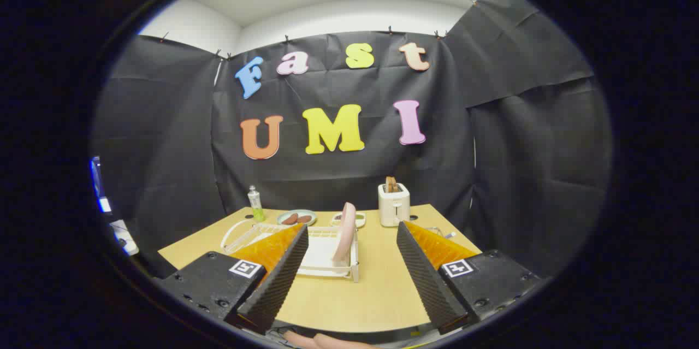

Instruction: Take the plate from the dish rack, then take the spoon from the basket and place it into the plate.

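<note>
Gripper point(352, 278) in my hand hangs spread wide, holding nothing, so I judge nothing is done yet. Just ahead, between my fingers, the pink plate point(345, 238) stands on edge in the white dish rack point(322, 259). Beyond my right finger, something at the table's edge may be the basket; I cannot make out the spoon. No brand or label is readable.

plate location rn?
In the gripper view the pink plate stands on edge in the white dish rack on the table, just ahead of the open gripper, with the toaster beyond it.
</note>
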`<state>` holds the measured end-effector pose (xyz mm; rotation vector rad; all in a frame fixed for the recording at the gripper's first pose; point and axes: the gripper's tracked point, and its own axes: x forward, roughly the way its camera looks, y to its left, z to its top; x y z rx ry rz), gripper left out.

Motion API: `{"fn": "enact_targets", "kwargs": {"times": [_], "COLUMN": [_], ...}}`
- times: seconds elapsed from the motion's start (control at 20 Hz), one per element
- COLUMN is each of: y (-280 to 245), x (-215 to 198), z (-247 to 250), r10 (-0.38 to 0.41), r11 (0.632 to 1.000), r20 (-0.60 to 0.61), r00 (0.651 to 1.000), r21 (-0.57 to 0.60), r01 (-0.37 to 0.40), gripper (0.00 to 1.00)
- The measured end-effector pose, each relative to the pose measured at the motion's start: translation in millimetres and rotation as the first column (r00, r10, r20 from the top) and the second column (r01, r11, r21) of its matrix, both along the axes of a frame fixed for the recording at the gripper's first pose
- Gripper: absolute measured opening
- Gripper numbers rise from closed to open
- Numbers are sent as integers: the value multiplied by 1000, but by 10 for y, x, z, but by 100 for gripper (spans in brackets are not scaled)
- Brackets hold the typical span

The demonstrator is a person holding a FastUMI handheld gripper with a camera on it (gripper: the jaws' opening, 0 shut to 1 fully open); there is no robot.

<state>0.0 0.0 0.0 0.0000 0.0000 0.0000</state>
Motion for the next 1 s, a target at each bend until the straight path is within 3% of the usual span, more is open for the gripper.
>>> {"fn": "enact_targets", "kwargs": {"times": [0.65, 1.0], "y": [-154, -103], "x": [188, 593], "z": [51, 17], "r10": [-59, -28], "r11": [998, 1000], "r20": [-12, -88], "r00": [998, 996], "r21": [2, -5], "r01": [59, 27], "gripper": [100, 100]}}
